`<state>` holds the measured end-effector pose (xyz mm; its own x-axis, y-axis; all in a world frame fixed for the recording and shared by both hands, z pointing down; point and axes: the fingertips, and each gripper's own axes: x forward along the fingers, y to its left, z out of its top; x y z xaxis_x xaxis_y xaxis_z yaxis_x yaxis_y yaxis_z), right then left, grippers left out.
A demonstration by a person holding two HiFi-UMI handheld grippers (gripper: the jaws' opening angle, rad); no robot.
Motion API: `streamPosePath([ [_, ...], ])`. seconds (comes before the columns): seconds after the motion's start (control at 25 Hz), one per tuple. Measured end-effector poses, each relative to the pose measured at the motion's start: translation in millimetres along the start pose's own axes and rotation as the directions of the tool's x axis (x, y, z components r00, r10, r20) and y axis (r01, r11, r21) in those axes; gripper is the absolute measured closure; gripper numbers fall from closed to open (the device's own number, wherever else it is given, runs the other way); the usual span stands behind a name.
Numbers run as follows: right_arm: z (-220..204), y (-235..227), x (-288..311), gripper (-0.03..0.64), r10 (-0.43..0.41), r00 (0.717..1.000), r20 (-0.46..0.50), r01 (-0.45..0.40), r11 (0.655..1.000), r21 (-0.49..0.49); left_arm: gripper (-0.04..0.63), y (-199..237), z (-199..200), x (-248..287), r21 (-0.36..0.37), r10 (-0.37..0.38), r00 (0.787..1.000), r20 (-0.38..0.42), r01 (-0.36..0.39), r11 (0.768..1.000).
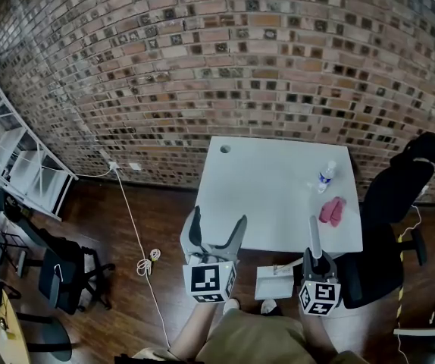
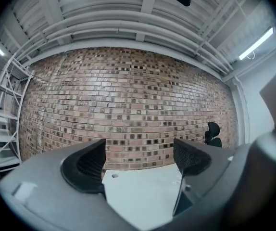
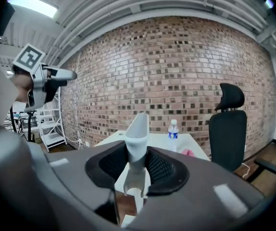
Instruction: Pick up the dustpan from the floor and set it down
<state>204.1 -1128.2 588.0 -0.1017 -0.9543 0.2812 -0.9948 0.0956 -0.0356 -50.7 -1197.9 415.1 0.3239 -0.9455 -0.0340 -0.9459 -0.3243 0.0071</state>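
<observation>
My right gripper is shut on the pale grey handle of the dustpan. Its white pan hangs low in front of my legs, above the wooden floor by the table's near edge. In the right gripper view the handle stands upright, clamped between the black pads of the right gripper. My left gripper is held level to the left of the dustpan, apart from it. In the left gripper view the left gripper has its jaws spread, with only the table top showing between them.
A white table stands ahead against the brick wall, with a water bottle and a pink cloth near its right edge. A black office chair is at its right. White shelving, another chair and a coiled cable are on the left.
</observation>
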Motion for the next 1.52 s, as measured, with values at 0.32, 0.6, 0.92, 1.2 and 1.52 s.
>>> streamPosePath([
  [0.32,-93.1,-14.6,32.4,0.501,-0.01,0.98,-0.197,0.01,1.0,0.001,0.161,6.9,0.7,-0.1,0.008,0.01,1.0,-0.006,-0.01,1.0],
  [0.6,-149.8,-24.2,47.5,0.502,-0.036,0.952,-0.305,0.036,0.999,-0.006,0.164,13.9,3.8,1.4,0.01,0.026,1.0,-0.006,-0.026,1.0],
  [0.92,-197.1,-34.7,72.1,0.502,-0.039,0.913,-0.406,0.038,0.999,-0.011,0.166,18.7,4.0,5.6,0.02,0.034,0.999,-0.002,-0.034,0.999],
  [1.2,-202.3,-35.8,96.3,0.5,-0.02,0.905,-0.424,0.019,1.0,-0.006,0.166,21.2,2.0,10.5,0.027,0.038,0.999,-0.009,-0.037,0.999],
  [1.52,-176.2,-35.0,100.9,0.448,0.029,0.929,-0.369,-0.028,1.0,0.008,0.169,16.6,-2.8,15.8,0.01,0.023,1.0,-0.02,-0.023,1.0],
])
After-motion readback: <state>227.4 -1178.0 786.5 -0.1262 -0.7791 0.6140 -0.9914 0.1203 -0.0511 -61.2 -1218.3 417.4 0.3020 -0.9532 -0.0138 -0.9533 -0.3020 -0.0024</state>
